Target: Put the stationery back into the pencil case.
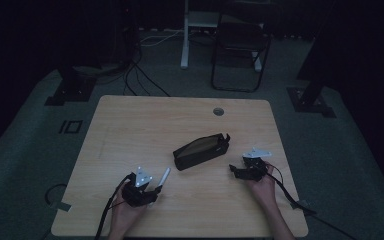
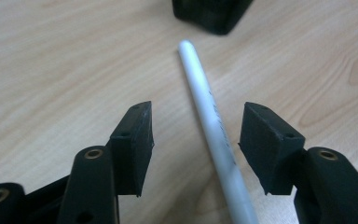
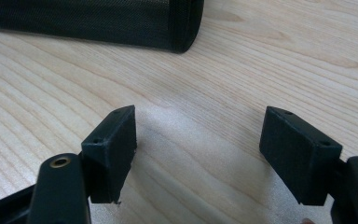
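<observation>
On the pale wooden tabletop (image 1: 130, 125) a slim white plastic pen (image 2: 212, 123) lies flat, and the left gripper (image 2: 196, 135) sits low over it with the pen running between its two black fingers (image 2: 133, 140). The fingers stand partly apart, one on each side of the pen; bare wood shows on both sides of the pen, so neither pad presses on it. From the high view the pen (image 1: 164, 177) points up and away from the left gripper (image 1: 152, 192), towards a black oblong fabric pencil case (image 1: 200, 150) that lies slantwise near the middle of the tabletop. The pen's far tip is near the case's lower left end but apart from it.

The right gripper (image 1: 235, 171) rests at the right side of the tabletop, just beside the case's right end. Its fingers (image 3: 112, 144) are spread wide over bare wood with nothing between them, and the dark mesh side of the case (image 3: 98, 21) lies ahead of them.
</observation>
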Available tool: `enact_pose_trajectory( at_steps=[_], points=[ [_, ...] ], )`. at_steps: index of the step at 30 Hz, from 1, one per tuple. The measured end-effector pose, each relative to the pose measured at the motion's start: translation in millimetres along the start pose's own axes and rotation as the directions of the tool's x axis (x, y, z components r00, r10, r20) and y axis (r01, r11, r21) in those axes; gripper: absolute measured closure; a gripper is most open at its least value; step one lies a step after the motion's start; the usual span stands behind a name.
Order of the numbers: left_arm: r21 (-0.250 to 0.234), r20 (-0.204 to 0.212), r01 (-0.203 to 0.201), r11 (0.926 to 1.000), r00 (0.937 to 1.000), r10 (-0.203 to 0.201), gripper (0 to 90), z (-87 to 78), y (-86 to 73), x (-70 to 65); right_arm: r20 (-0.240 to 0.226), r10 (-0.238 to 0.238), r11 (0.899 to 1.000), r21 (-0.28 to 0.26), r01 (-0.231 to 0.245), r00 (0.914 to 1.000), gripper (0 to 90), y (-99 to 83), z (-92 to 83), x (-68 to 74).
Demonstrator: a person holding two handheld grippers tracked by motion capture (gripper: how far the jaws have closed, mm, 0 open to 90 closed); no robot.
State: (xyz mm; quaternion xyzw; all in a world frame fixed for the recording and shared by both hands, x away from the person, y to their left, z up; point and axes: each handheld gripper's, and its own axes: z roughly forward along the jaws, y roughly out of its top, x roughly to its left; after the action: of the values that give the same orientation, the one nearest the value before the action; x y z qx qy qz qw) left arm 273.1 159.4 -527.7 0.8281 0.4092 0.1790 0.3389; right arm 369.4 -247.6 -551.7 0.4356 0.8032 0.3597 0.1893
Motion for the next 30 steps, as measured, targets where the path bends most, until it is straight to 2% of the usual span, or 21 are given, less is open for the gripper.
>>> enact_pose_trajectory(
  at_steps=[3,11,16,20,26,30],
  points=[
    [0.013,0.009,0.002,0.9999,1.0,-0.002,45.7,1.1,-3.2,-4.0,-0.001,-0.003,1.0,0.001,0.003,1.0,25.2,0.0,0.1,0.0],
    [0.052,-0.012,-0.02,0.9984,0.9997,0.021,45.7,5.8,-7.8,-10.7,-0.003,-0.005,1.0,0.009,0.005,1.0,20.8,-0.3,0.1,-0.2],
    [0.047,0.006,-0.001,0.9989,1.0,0.001,47.6,6.4,-9.5,-8.2,-0.019,-0.018,1.0,0.014,0.018,0.9997,18.5,-0.8,-0.2,-0.4],
    [0.045,0.005,0.002,0.999,1.0,-0.002,49.4,6.1,-9.7,-7.1,-0.02,-0.02,1.0,0.015,0.02,0.9996,18.2,-0.7,-0.2,-0.3],
    [0.056,0.001,0.008,0.9984,1.0,-0.008,57.7,4.0,-9.5,-4.6,-0.02,-0.02,1.0,0.015,0.02,0.9996,18.2,-0.8,-0.1,-0.3],
    [0.062,0.003,0.007,0.998,1.0,-0.008,66.3,1.9,-10.2,-3.8,-0.02,-0.02,1.0,0.015,0.02,0.9996,18.2,-0.8,-0.1,-0.3]
  ],
)
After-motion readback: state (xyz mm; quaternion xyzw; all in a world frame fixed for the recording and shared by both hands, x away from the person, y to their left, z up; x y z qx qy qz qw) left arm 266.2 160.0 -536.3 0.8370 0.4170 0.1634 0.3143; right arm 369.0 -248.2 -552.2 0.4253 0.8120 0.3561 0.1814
